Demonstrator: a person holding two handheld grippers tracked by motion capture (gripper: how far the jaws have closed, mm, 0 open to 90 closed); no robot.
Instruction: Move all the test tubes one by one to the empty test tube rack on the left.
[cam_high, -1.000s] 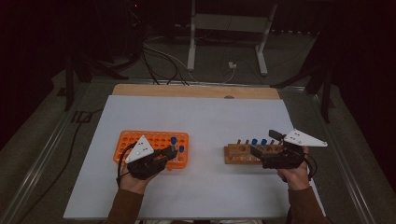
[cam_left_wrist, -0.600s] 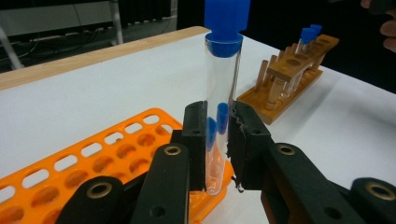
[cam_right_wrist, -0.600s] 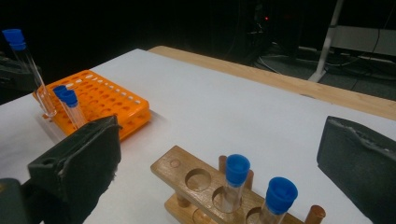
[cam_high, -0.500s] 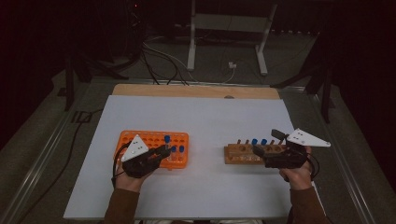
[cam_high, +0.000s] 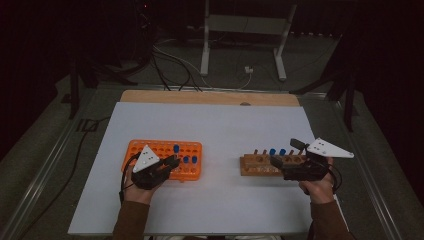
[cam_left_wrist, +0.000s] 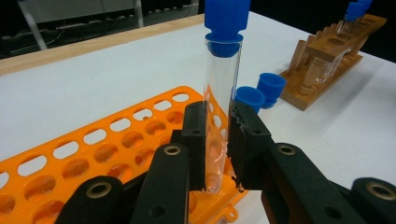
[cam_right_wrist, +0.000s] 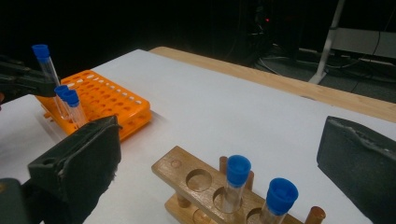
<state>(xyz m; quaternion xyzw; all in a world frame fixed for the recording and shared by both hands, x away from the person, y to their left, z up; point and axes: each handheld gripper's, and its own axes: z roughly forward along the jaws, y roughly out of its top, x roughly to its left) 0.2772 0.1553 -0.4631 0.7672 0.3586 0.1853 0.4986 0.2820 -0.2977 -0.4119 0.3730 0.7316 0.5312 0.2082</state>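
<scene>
My left gripper (cam_left_wrist: 217, 140) is shut on a clear test tube (cam_left_wrist: 223, 84) with a blue cap, held upright over the near end of the orange rack (cam_left_wrist: 93, 158). Two more blue-capped tubes (cam_left_wrist: 261, 91) stand in that rack just behind it. In the high view the left gripper (cam_high: 170, 162) is at the orange rack (cam_high: 150, 147). The right gripper (cam_high: 286, 152) is at the wooden rack (cam_high: 257, 165). In the right gripper view my right gripper (cam_right_wrist: 224, 163) is open wide above the wooden rack (cam_right_wrist: 187, 177), which holds two blue-capped tubes (cam_right_wrist: 236, 179).
The racks stand on a white table top (cam_high: 225, 125) with a wooden strip (cam_high: 210, 97) along its far edge. Beyond the table are a metal stand (cam_high: 245, 35) and cables (cam_high: 170, 55) on the dark floor.
The left gripper has shifted the held tube a little to the left along the orange rack. The right gripper has drifted slightly right and stays open.
</scene>
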